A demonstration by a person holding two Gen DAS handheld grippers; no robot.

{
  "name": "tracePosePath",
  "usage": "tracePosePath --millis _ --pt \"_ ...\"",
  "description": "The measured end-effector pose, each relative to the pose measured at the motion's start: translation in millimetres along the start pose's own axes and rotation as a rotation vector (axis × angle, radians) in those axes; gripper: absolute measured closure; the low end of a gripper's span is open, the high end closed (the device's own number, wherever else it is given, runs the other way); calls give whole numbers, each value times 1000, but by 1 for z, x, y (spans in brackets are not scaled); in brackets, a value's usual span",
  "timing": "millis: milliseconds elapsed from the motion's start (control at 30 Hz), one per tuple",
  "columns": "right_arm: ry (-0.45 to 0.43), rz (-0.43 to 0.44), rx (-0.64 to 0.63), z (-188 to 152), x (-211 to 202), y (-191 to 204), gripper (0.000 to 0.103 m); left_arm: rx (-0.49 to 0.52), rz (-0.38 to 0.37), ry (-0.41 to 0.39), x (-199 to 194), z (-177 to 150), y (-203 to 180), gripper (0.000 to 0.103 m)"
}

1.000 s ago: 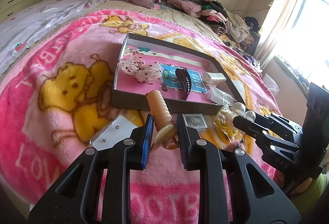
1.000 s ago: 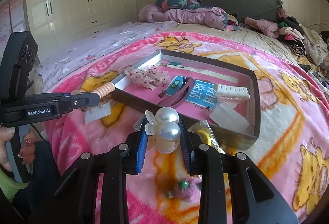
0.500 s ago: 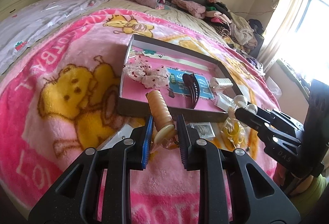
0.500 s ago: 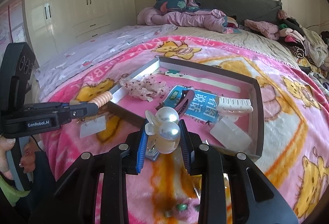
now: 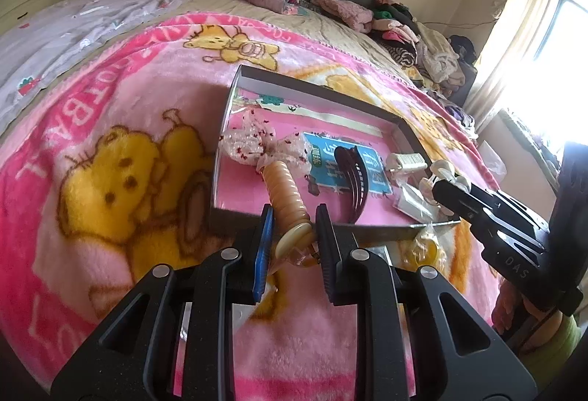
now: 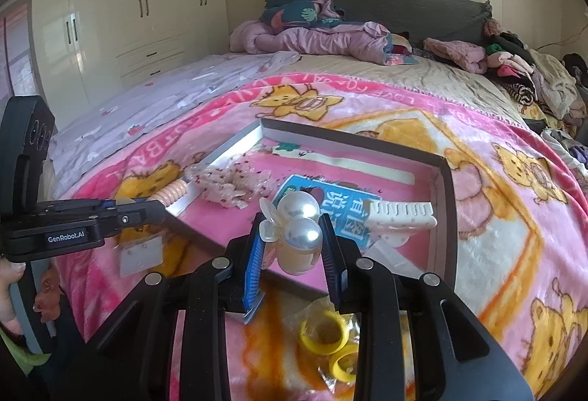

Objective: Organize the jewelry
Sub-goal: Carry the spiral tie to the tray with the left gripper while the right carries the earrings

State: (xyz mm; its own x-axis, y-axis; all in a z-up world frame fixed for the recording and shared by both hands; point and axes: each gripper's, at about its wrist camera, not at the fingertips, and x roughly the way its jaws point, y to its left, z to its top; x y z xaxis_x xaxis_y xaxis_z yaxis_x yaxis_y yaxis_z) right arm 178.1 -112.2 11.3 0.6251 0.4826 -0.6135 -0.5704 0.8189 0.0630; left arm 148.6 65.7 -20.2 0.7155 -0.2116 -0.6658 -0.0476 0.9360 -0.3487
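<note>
Carrying step: left claw grips a ribbed peach hair clip, right claw a pearl clip; next, release both inside the tray.

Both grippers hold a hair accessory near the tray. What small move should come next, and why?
Probably carry both a little farther over the tray and lower them. The right gripper is shut on the pearl clip, the left gripper on the peach spiral clip, and both pieces hang just above the tray's near wall.

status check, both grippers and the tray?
Left gripper shut on ribbed peach clip. Right gripper shut on pearl clip. Both at tray near wall. Yellow rings outside, unblocking.
</note>
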Motion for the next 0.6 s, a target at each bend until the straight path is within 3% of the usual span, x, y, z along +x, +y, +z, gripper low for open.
tracePosePath --millis 600 --pt "10 -88 68 3 18 -34 75 44 5 24 34 21 -9 87"
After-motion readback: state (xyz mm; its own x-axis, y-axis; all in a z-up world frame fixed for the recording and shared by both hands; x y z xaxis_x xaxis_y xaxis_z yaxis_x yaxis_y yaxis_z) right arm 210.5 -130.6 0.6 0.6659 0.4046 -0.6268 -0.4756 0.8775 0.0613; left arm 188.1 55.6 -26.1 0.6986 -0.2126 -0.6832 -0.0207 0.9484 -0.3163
